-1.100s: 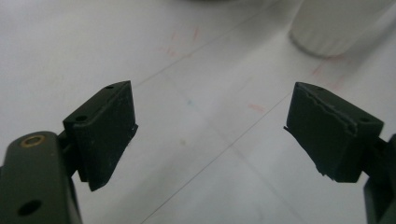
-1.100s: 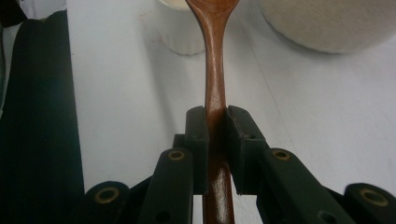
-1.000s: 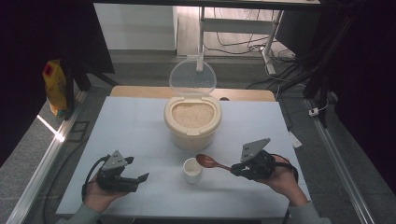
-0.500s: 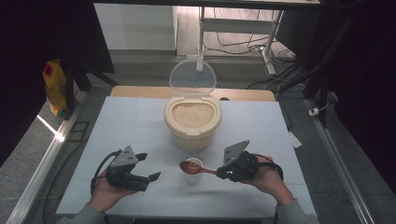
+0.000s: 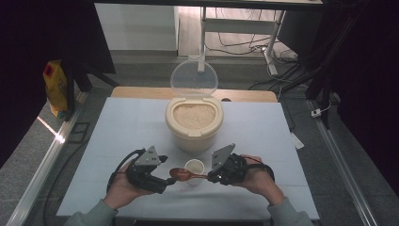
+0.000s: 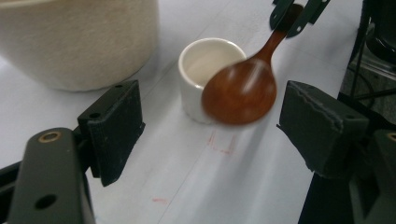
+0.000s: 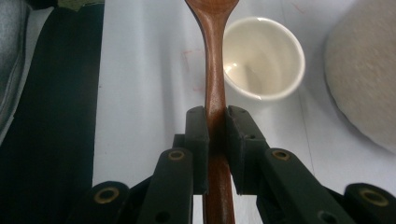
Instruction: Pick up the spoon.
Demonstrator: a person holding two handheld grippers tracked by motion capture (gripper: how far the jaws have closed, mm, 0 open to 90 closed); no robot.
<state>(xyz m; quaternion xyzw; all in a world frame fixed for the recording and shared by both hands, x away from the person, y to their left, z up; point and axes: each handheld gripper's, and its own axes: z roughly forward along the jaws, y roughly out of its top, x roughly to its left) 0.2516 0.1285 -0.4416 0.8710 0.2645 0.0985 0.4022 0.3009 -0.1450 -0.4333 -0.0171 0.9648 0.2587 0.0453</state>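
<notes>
On the white table (image 5: 131, 127), right claw (image 5: 212, 177) grips a spoon (image 5: 181, 174); left claw (image 5: 165, 181) gapes wide.

A lab or test room, not a kitchen; the pale table (image 5: 127, 127) stands alone on a grey floor (image 5: 42, 155) with metal rails (image 5: 346, 174) along both sides; loose cables (image 5: 244, 44) trail under a white frame (image 5: 235, 23) behind it; dark curtains (image 5: 42, 33) close off the corners; a yellow bag (image 5: 55, 87) sits on the floor at left.
</notes>
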